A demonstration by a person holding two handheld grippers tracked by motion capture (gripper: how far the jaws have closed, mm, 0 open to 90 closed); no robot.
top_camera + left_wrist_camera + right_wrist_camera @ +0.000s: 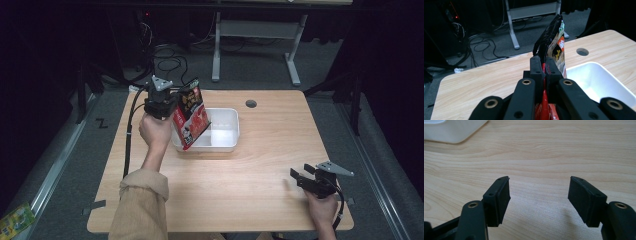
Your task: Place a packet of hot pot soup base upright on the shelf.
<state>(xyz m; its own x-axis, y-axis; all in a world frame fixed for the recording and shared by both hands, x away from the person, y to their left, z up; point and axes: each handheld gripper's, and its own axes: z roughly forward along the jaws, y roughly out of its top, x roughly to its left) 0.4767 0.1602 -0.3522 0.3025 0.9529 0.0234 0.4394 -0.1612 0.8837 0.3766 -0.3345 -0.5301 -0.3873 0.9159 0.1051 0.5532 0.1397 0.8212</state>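
You are holding the left gripper (170, 102) raised above the wooden table (250, 175), its jaws pinching a red snack bag (190, 116) that is hanging tilted over the left end of the white tub (225, 142). In the left gripper view the bag (555, 47) is sticking up between the closed jaws. Your right gripper (302, 176) is resting near the table's right front corner, jaws spread wide with nothing between them

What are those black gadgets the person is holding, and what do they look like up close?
They are handheld grippers. The left gripper and right gripper are black, with two flat padded jaws on linkages with brass-coloured rivets. Each carries a grey three-cornered plate and trails a black cable. A rolled tan sleeve covers the left forearm.
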